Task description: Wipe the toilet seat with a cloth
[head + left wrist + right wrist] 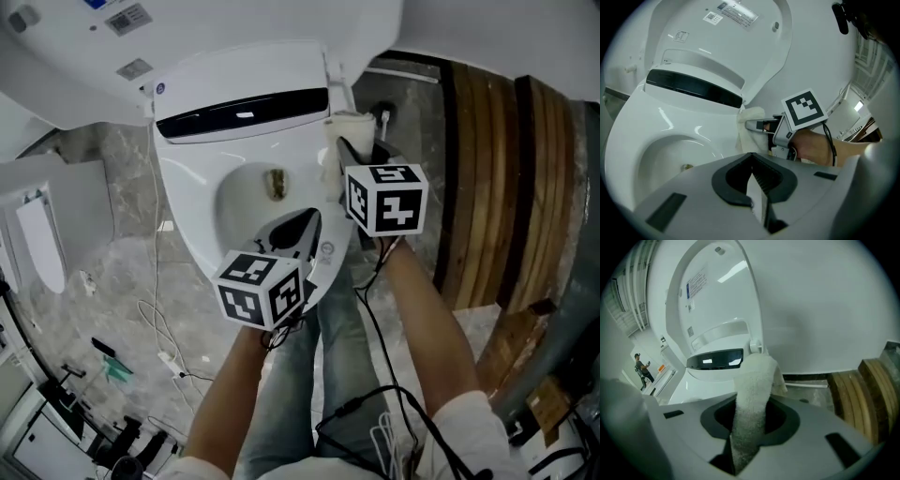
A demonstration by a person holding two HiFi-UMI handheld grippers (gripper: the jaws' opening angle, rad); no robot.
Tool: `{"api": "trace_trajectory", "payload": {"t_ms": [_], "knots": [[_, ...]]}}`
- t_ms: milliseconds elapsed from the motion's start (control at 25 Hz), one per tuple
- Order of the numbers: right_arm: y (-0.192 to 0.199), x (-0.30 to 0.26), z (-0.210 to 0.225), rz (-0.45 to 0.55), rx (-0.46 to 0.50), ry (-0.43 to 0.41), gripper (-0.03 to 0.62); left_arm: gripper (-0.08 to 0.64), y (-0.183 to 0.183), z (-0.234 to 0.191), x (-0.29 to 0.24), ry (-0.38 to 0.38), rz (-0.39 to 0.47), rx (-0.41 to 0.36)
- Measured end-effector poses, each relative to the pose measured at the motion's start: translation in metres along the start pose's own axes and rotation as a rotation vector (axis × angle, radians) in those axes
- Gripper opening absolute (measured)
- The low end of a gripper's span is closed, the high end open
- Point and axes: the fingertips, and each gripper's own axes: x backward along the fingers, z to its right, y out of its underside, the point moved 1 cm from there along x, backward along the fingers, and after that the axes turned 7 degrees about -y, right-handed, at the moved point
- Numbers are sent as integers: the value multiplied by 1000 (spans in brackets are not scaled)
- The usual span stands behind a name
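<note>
Right hand-held gripper (749, 439) clamps my white, fuzzy cloth (755, 385), bunched upright past its tips. Left hand-held gripper (757, 194) is closed, empty.

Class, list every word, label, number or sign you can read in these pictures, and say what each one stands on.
No text can be read.
Stickers on the toilet lid: print and code squares, too small to read.
Blue-edged sticker inside the lid: blurred.
Round blue badge on the toilet: too small.
Marker cubes: black-and-white patterns only, no words.
</note>
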Motion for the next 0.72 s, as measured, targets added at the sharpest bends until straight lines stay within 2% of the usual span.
{"api": "trace_trajectory", "payload": {"t_ms": [200,320,480,600,720], "knots": [[0,-1,4,0,-22,-10,95,14,-3,-11,17,-28,24,-37],[-7,7,-6,22,-68,-79,95,14,-16,-19,42,-52,70,-58],[-37,50,-56,105,-24,-167,95,14,-36,-30,91,-62,133,-35],[-40,92,-109,94,11,-229,95,14,-41,-23,144,-78,151,-22],[-55,134,-157,87,94,-265,95,14,-57,2,200,-69,201,-24]]}}
